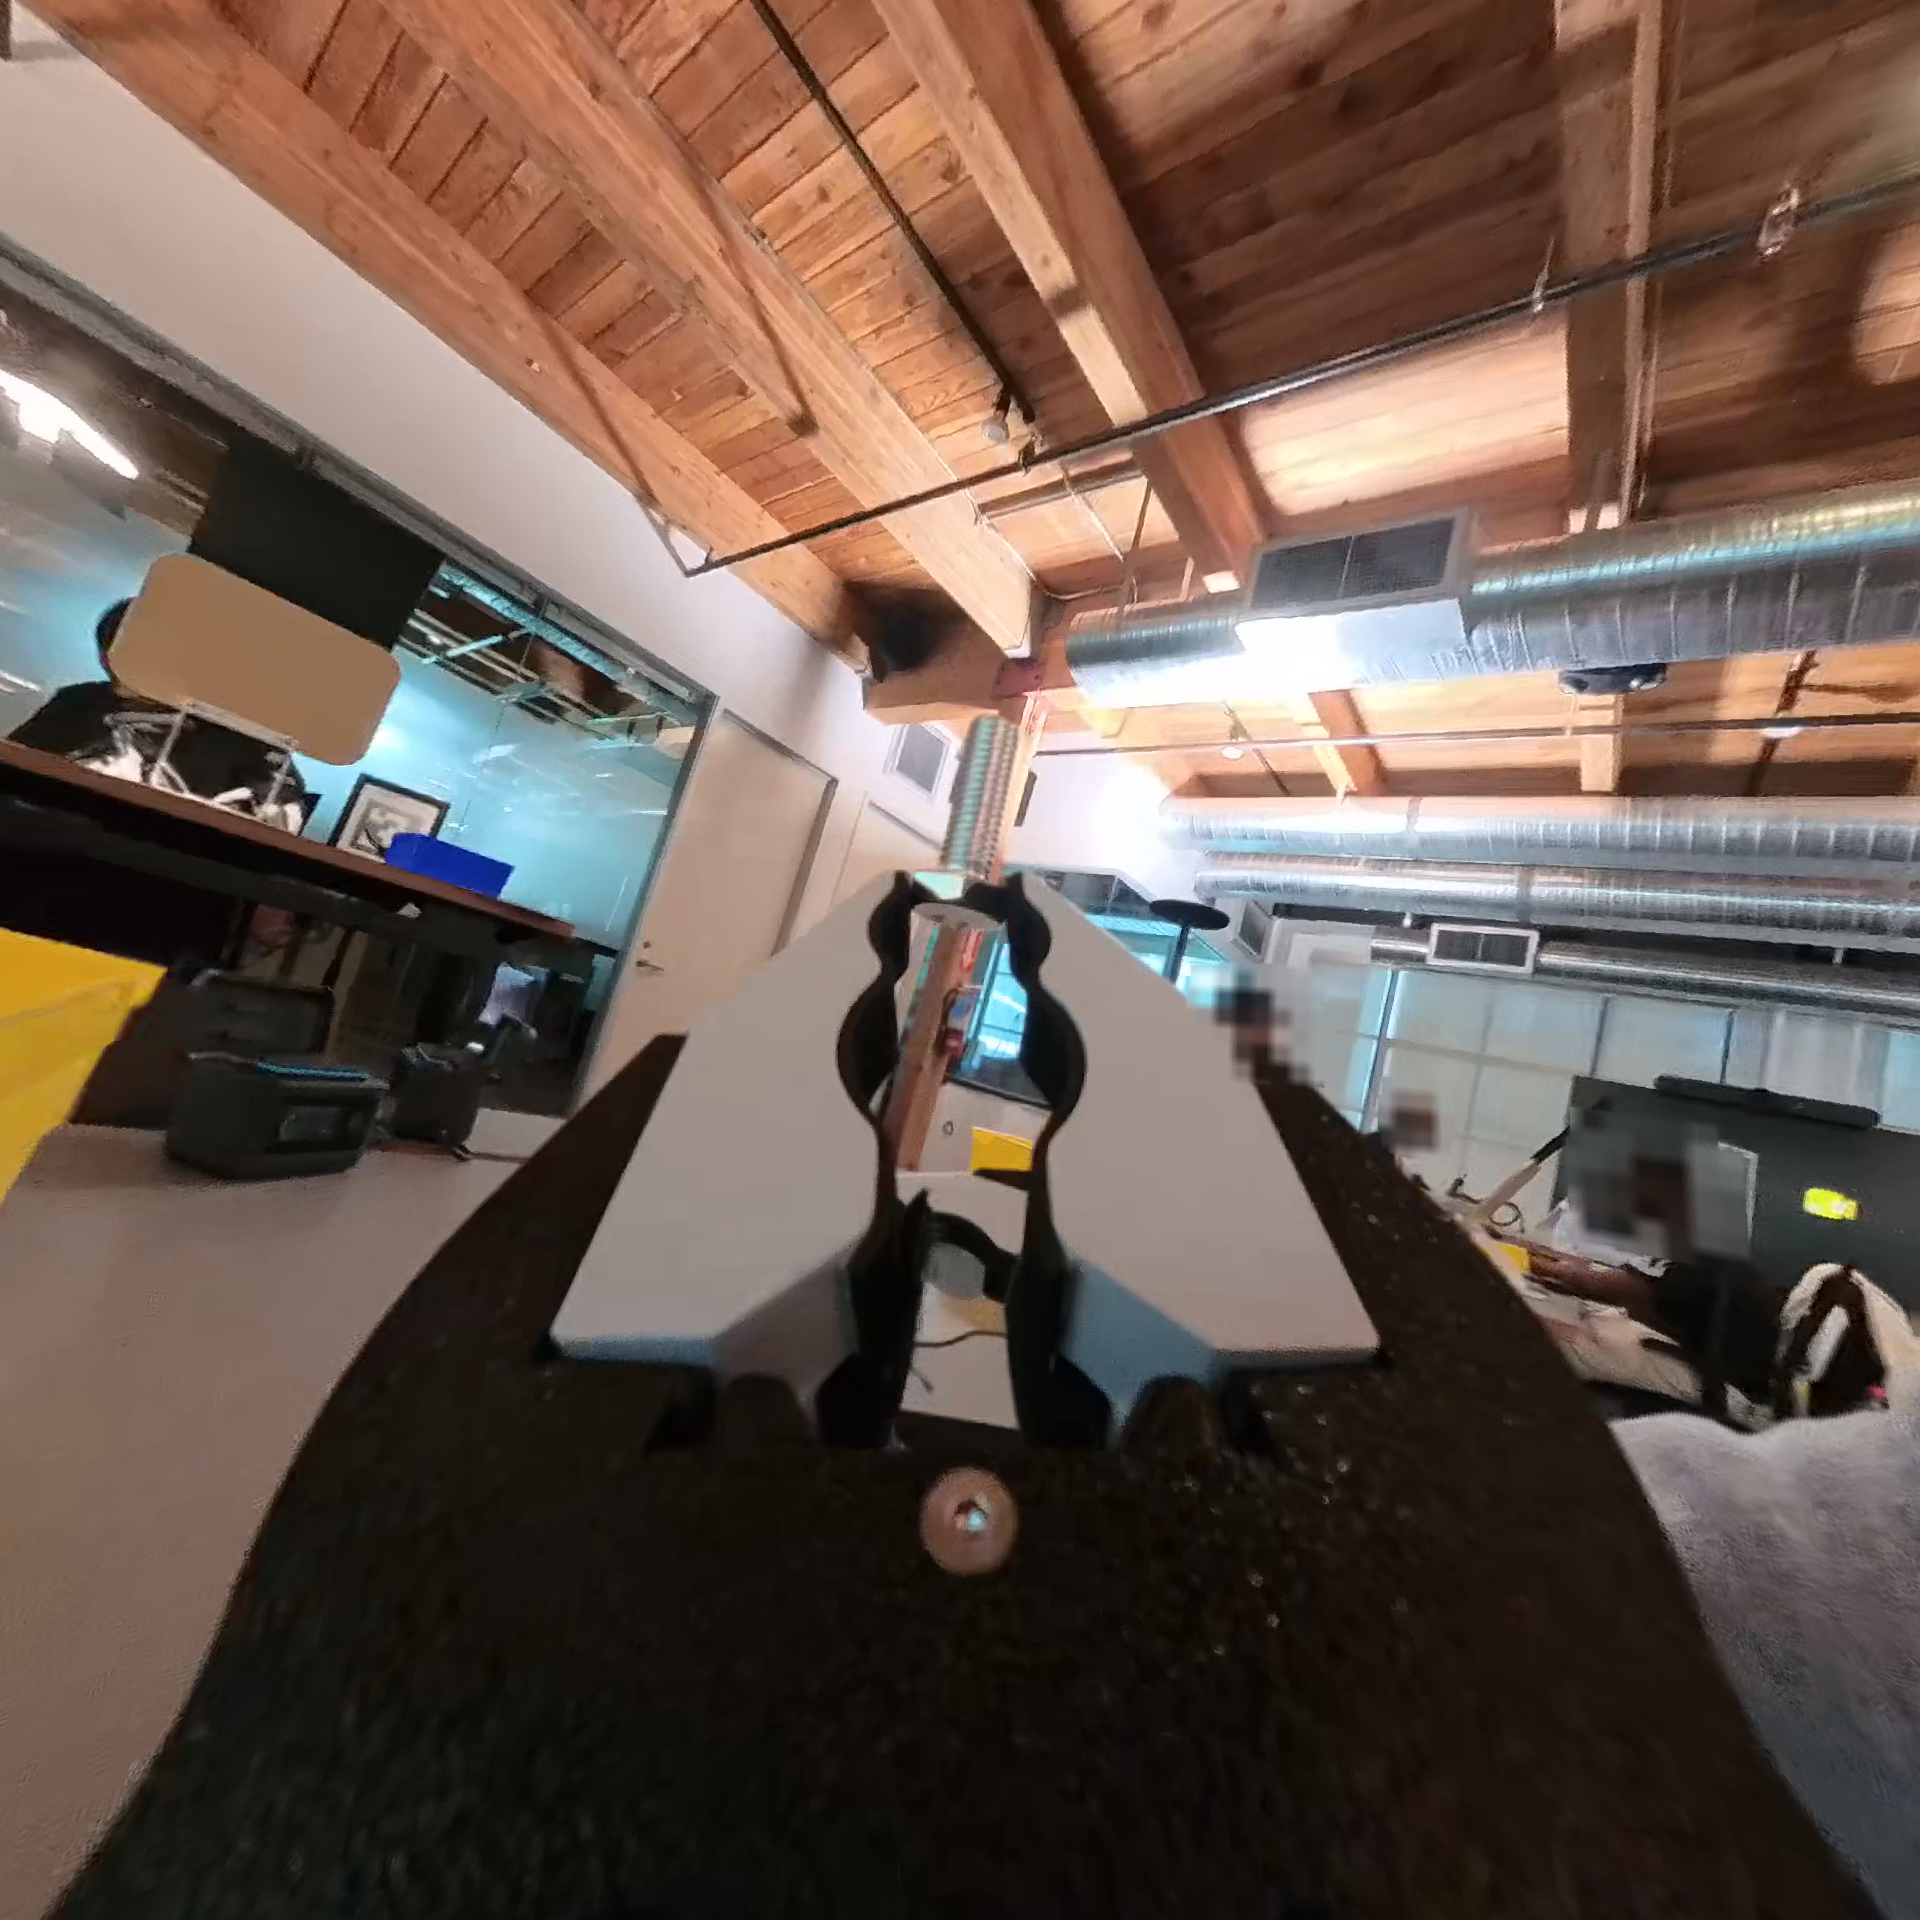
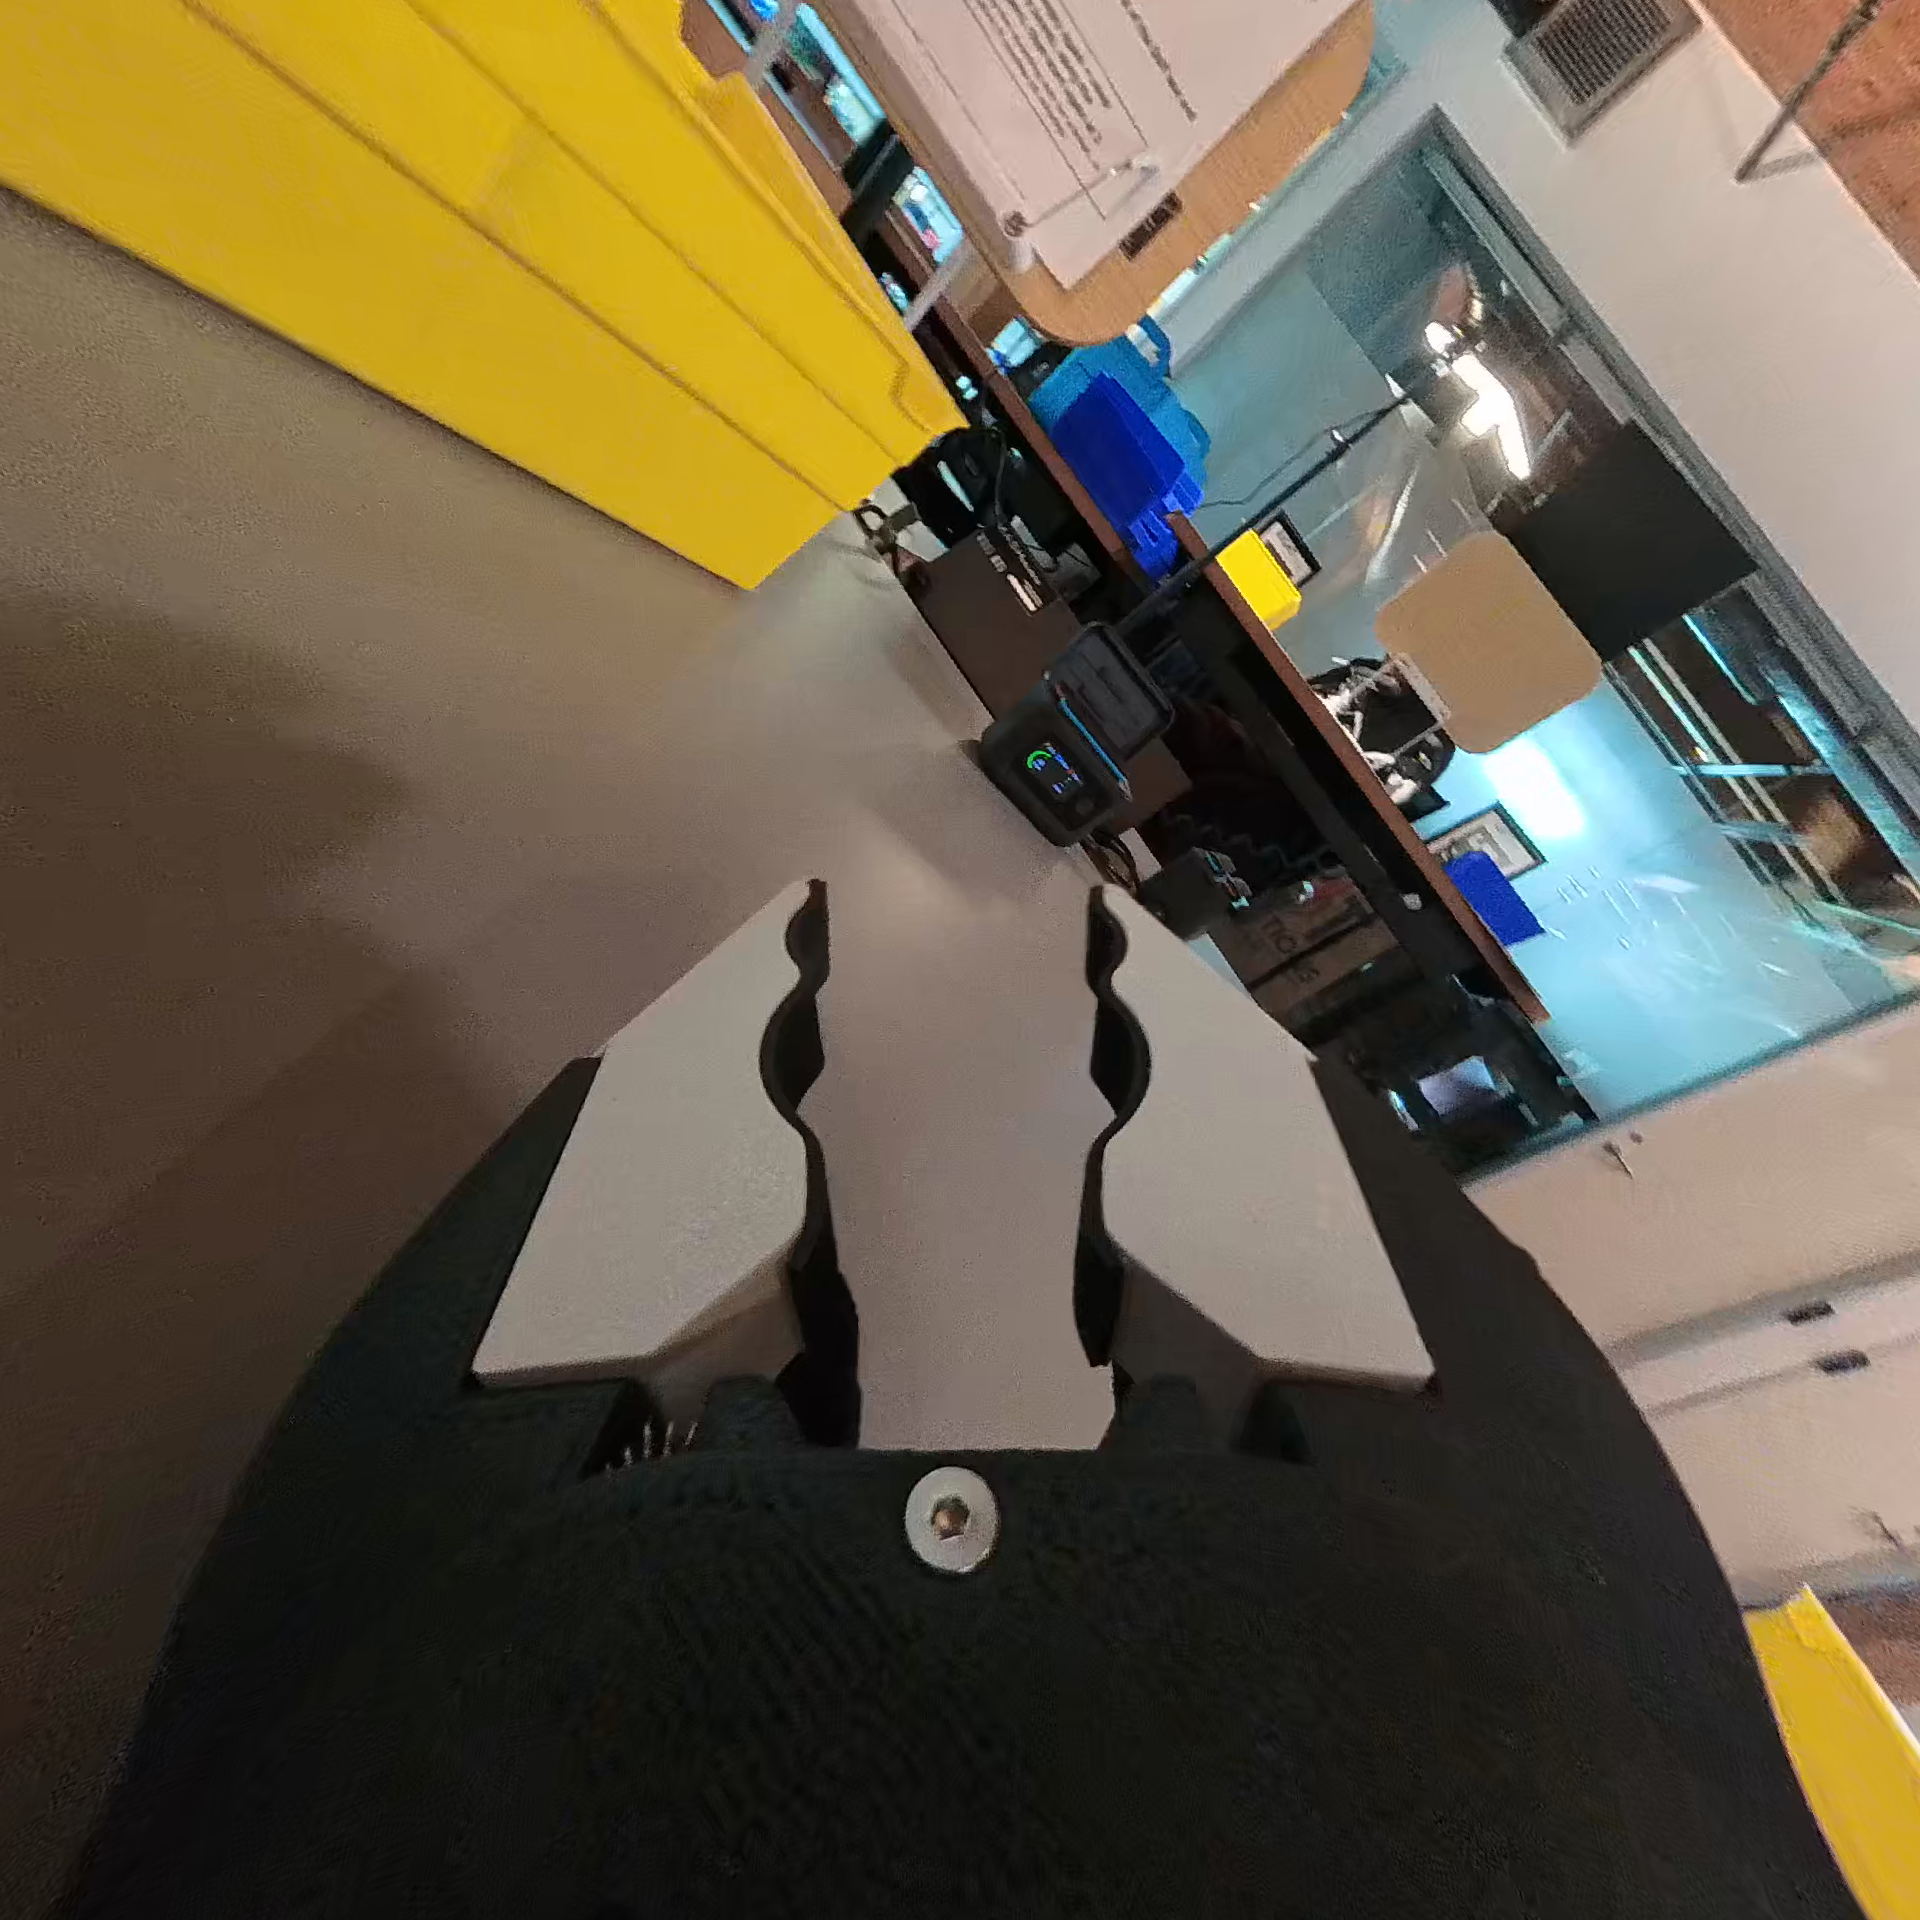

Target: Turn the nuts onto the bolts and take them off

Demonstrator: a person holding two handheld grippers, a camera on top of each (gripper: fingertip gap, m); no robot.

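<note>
In the left wrist view my left gripper (image 1: 957, 896) is shut on the hex head of a silver bolt (image 1: 982, 790). The bolt's threaded shank stands up past the fingertips toward the wooden ceiling. No nut shows on the shank. The view is tilted upward, away from the table. In the right wrist view my right gripper (image 2: 956, 904) is open and empty, its fingers (image 2: 717, 1101) apart over the bare grey tabletop (image 2: 416, 831). No nut or bolt shows in this view.
A stack of yellow bins (image 2: 499, 239) stands on the table at the upper left of the right wrist view. A black power unit with a small screen (image 2: 1070, 758) sits at the table's far edge. A yellow bin corner (image 1: 52, 1029) shows left of the left gripper. About 20 cm separates my left fingertips from my right.
</note>
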